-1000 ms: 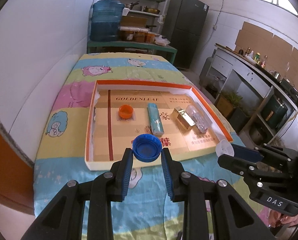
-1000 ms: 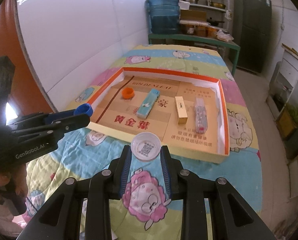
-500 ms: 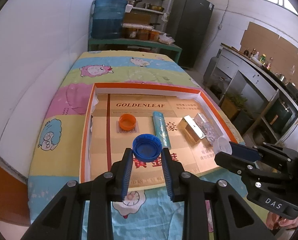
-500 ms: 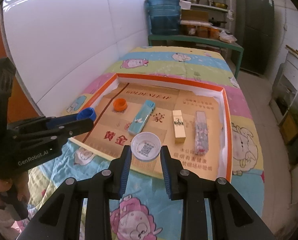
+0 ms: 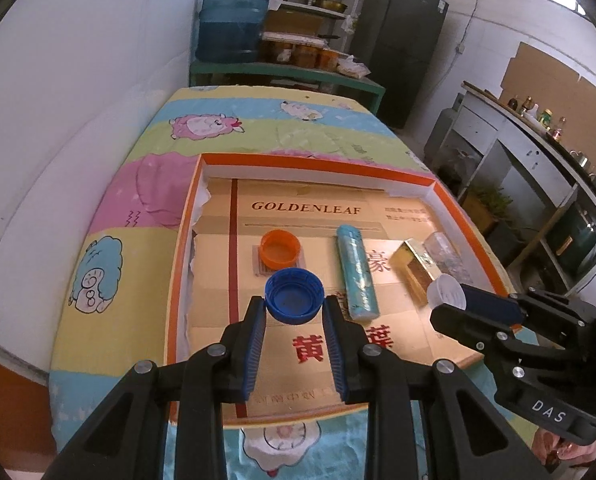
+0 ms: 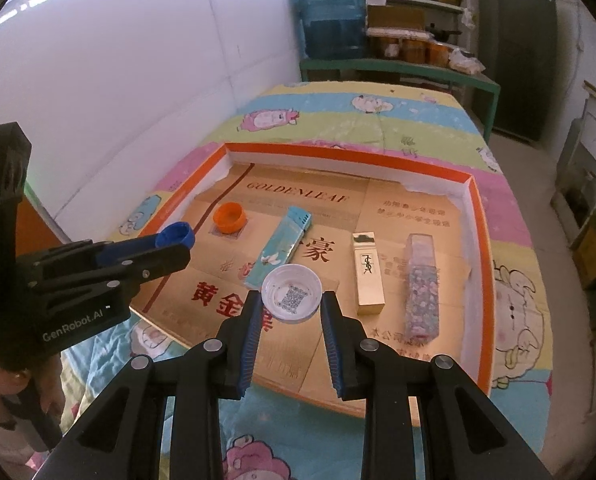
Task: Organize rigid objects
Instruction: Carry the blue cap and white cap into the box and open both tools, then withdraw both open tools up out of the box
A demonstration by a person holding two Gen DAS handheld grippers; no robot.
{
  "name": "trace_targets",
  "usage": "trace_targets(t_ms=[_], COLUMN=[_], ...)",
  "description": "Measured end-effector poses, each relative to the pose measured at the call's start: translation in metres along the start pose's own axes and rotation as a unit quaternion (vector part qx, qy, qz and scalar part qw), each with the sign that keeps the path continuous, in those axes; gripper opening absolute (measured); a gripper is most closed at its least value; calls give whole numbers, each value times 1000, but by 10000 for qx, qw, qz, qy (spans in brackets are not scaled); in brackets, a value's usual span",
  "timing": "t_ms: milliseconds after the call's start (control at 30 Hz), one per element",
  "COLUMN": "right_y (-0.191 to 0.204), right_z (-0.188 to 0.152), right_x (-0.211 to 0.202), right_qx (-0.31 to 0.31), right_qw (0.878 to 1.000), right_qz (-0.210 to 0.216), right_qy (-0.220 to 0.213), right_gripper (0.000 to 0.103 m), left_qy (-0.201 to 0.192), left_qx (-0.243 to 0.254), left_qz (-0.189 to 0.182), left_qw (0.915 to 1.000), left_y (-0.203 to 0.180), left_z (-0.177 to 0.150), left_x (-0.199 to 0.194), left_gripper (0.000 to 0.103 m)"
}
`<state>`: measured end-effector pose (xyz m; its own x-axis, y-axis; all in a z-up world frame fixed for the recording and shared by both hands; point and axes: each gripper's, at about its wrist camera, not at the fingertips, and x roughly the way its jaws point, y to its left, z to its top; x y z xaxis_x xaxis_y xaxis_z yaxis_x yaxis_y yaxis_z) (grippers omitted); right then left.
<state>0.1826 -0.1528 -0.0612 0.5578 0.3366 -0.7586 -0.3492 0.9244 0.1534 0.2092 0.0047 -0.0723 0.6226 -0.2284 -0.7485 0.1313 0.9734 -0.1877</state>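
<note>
My left gripper [image 5: 294, 307] clamped the blue cap [image 5: 294, 295], hollow up, over the tray [image 5: 318, 160]; my right gripper [image 6: 291, 308] clamped the white cap [image 6: 292, 293] likewise. Ahead lay an orange cap [image 5: 280, 248], and a teal box [image 5: 357, 272], gold box [image 6: 368, 274] and clear box [image 6: 420, 284] pointing away.

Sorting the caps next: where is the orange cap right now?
The orange cap lies open side up in the orange-rimmed box, near its left wall, left of the teal lighter, just beyond the blue cap.

Both held caps [image 5: 294, 295] now over tray [image 5: 318, 159]
</note>
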Motion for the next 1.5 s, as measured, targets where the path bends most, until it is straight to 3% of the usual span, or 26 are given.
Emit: trace_targets(t_ms=[567,1133,1200,1333,1500], right_y=[-6,-3,-3,-4,-3], right_z=[1,-3,-3,-3,-3], right_x=[31,40,40,37,31], right_qx=[-6,-105,-115,-88,-65], right_qw=[9996,9987,9987,9989,9991], right_qz=[-4,-184,-191,-205,-202], right_qy=[298,458,457,420,361], right_gripper=[30,32,37,41,41], left_qy=[263,201,179,66,18], left_qx=[33,272,181,49,54], left_qz=[175,254,166,34,34], left_qw=[9995,9991,9995,10000,10000], left_y=[7,2,5,8,6], left_z=[2,1,2,3,4], left_x=[29,32,30,23,16], left_gripper=[30,30,31,43,43])
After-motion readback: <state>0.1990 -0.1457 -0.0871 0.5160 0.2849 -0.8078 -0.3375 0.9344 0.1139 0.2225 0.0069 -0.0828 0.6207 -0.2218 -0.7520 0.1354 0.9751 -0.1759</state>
